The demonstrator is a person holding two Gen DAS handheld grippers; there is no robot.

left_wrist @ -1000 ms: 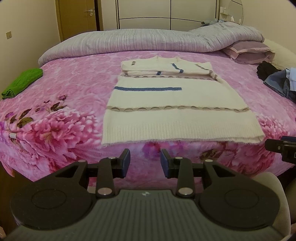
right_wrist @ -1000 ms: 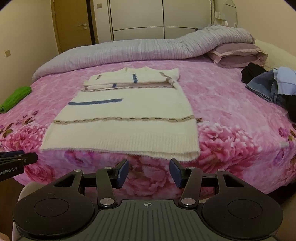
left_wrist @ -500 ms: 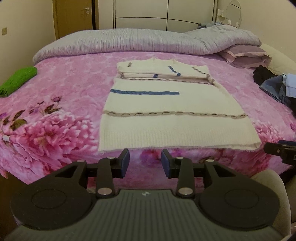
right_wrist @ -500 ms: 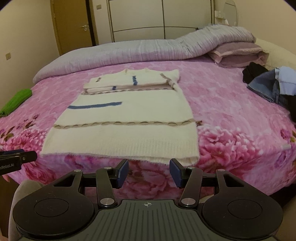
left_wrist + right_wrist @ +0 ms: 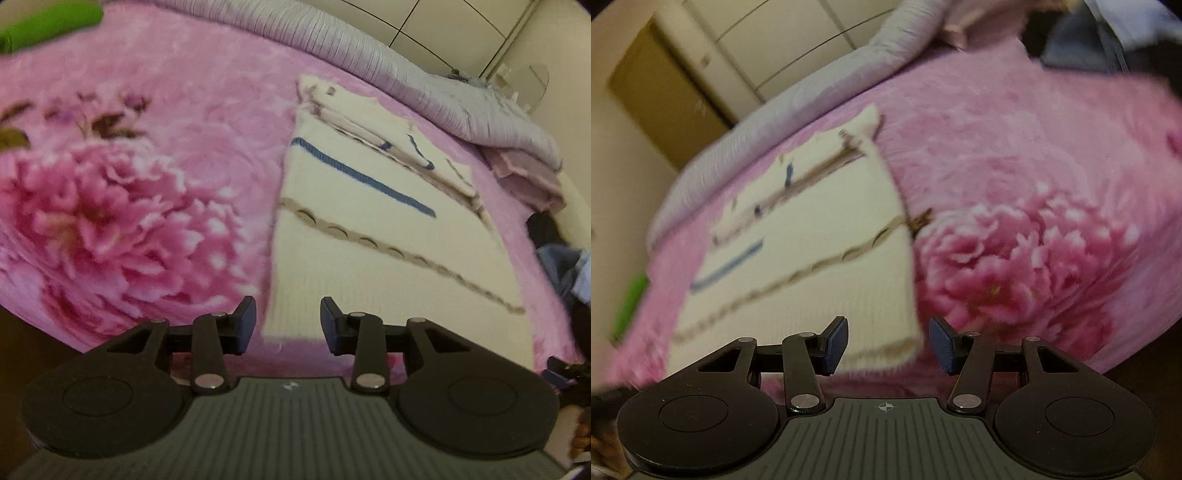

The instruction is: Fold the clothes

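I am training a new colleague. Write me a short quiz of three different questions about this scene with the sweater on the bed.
1. True or false: the left gripper is shut on the cream sweater.
2. Which part of the sweater lies in front of the right gripper? A) the collar B) a near hem corner C) the blue stripe
3. Fill in: the sweater lies on a ____ floral bedspread.

Key
1. False: both grippers are open, and neither pad touches the sweater.
2. B
3. pink
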